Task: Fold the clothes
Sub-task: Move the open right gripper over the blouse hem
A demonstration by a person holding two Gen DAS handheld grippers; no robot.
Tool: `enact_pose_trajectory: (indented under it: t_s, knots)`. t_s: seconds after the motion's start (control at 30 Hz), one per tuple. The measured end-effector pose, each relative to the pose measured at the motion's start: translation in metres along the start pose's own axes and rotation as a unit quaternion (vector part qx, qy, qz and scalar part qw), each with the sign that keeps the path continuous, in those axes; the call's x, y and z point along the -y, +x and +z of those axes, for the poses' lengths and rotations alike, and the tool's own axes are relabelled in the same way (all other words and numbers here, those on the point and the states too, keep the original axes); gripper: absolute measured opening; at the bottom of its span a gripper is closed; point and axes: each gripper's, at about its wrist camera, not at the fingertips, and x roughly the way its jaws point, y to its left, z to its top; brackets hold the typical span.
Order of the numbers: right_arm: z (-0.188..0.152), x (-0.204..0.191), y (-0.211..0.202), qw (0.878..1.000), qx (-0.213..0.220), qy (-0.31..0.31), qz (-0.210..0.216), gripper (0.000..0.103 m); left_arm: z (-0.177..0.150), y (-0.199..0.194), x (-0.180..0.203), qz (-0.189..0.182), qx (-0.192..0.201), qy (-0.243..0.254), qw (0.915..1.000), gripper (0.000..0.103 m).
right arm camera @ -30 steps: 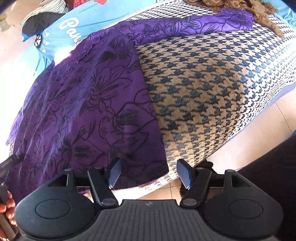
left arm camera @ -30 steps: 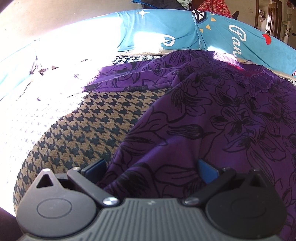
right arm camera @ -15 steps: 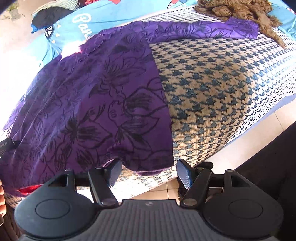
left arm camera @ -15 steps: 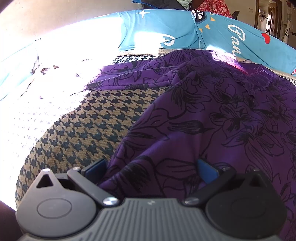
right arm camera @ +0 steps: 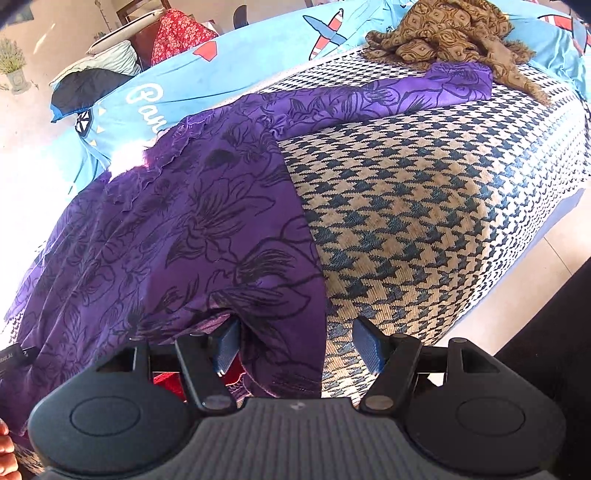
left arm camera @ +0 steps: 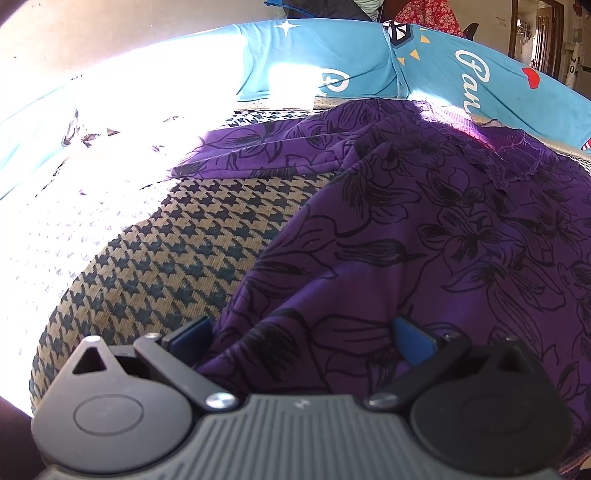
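A purple garment (left arm camera: 424, 240) with black flower outlines lies spread on a houndstooth mat (left arm camera: 177, 258), one sleeve stretched out to the far left. My left gripper (left arm camera: 303, 336) stands wide over its near left edge, with bunched purple cloth lying loose between the pads. In the right wrist view the garment (right arm camera: 184, 240) has its other sleeve reaching toward the far right. My right gripper (right arm camera: 295, 345) is open at the lower right corner. The hem lies against the left pad, and the right pad stands clear over the mat (right arm camera: 424, 221). A bit of red cloth (right arm camera: 166, 380) shows under the hem.
A blue printed sheet (right arm camera: 258, 55) covers the bed around the mat. A crumpled brown patterned cloth (right arm camera: 450, 33) lies at the far right beside the sleeve end. The mat's edge drops to tiled floor (right arm camera: 517, 314) on the right. Fingers of a hand (right arm camera: 5, 443) show at the lower left.
My right gripper has come in onto the garment's lower right corner, so the hem now lies between its jaws, and its view has tipped up the bed. The left gripper has stayed put.
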Motion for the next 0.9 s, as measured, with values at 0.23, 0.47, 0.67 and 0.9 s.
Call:
enact_pose_trajectory:
  t_s: [0.23, 0.47, 0.67, 0.9]
  knots:
    - [-0.009, -0.007, 0.003, 0.997, -0.037, -0.061, -0.031, 0.065, 0.001, 0.0, -0.001, -0.003, -0.003, -0.002, 1.0, 0.103]
    - [-0.009, 0.006, -0.011, 0.998, -0.037, -0.038, -0.043, 0.065, 0.001, -0.001, 0.0, 0.001, -0.006, -0.007, 1.0, 0.103]
    - [-0.004, 0.021, -0.039, 0.999, -0.005, 0.028, 0.023, 0.065, 0.001, 0.0, 0.003, 0.005, -0.006, -0.006, 1.0, 0.103]
    - [0.005, 0.038, -0.037, 0.994, 0.034, 0.105, 0.015, 0.066, 0.0, 0.0, 0.001, 0.002, -0.005, -0.004, 1.0, 0.103]
